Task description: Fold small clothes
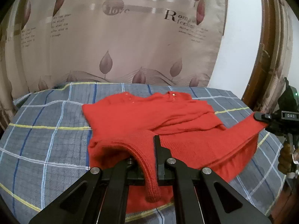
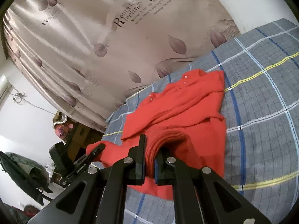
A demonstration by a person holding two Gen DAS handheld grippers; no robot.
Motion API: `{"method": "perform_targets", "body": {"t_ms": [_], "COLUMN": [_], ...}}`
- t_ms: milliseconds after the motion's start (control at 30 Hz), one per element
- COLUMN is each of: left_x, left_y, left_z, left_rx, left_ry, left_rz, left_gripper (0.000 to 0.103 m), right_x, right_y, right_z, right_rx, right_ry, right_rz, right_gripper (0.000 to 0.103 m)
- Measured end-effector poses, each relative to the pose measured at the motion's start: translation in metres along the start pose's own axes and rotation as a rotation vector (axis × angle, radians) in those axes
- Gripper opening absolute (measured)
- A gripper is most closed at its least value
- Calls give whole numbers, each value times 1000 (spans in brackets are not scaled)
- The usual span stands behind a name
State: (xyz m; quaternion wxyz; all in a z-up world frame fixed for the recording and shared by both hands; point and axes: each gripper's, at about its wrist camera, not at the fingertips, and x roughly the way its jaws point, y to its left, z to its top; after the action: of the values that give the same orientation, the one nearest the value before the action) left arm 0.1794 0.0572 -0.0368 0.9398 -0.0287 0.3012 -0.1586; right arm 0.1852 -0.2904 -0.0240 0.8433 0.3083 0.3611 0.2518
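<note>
Both jaws clamped on sweater hem, lower centre; lift level, carry to collar, keep taut.

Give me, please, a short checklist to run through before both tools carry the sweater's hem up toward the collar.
1. Left tool shut on the ribbed hem of the red sweater: ok.
2. Right tool shut on the hem's other end: ok.
3. Collar with sequins lying flat on the checked bedsheet: ok.
4. Body of the sweater smooth: not ok, a diagonal crease crosses it.
5. Sleeves tucked in: cannot tell.
6. Bare sheet around the sweater: ok.
</note>
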Motion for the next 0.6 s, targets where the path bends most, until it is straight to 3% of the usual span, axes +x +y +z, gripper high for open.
{"method": "perform_targets", "body": {"t_ms": [600], "left_x": [34], "left_y": [10], "left_z": [14], "left_rx": [-34], "left_ry": [17], "left_rz": [39], "left_gripper": [5], "right_x": [33], "right_y": [-20], "right_z": [32], "right_rx": [34], "right_ry": [12], "right_rz": [7], "right_gripper": [7]}}
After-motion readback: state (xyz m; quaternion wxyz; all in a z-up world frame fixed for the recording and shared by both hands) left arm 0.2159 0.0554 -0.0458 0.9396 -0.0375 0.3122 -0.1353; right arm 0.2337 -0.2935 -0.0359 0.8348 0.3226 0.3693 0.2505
